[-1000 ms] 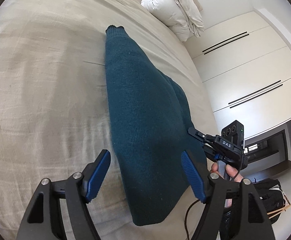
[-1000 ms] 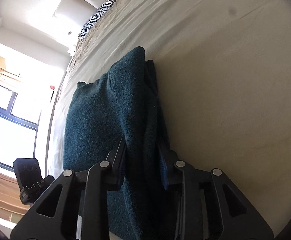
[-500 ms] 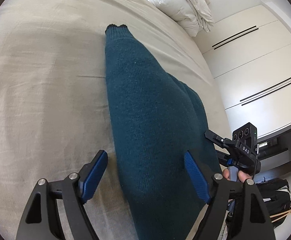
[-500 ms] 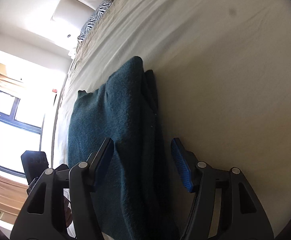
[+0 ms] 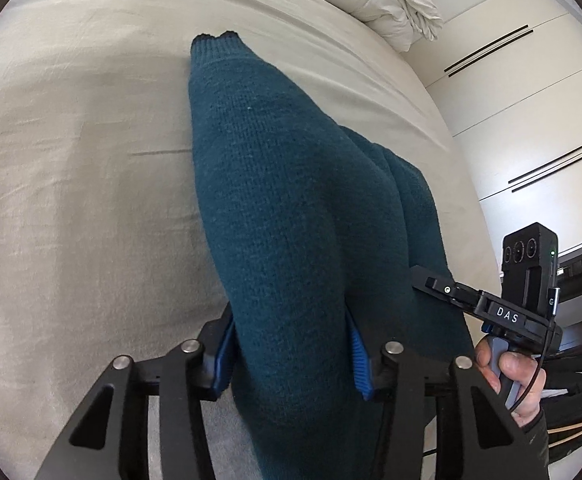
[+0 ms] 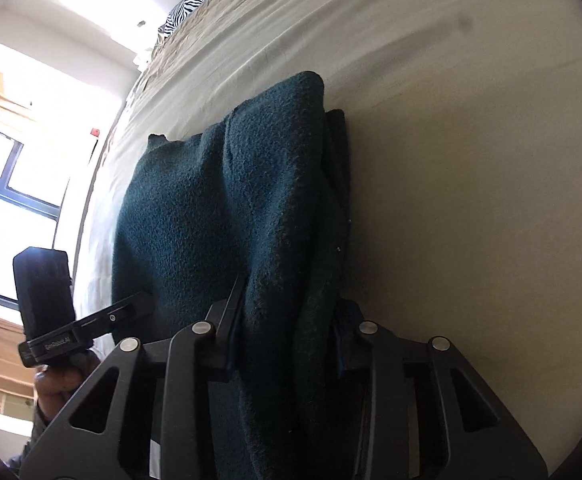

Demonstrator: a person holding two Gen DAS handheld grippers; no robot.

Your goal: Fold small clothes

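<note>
Teal sweater [image 5: 291, 220] on bed [image 5: 71, 160], left gripper [image 5: 291, 354] and right gripper [image 6: 287, 344] clamping it

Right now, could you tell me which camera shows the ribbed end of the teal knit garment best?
The left wrist view: the teal knit garment runs away from the left gripper to its ribbed end, lying plainly on the bed sheet. The right wrist view shows folded layers and only a small far corner.
</note>
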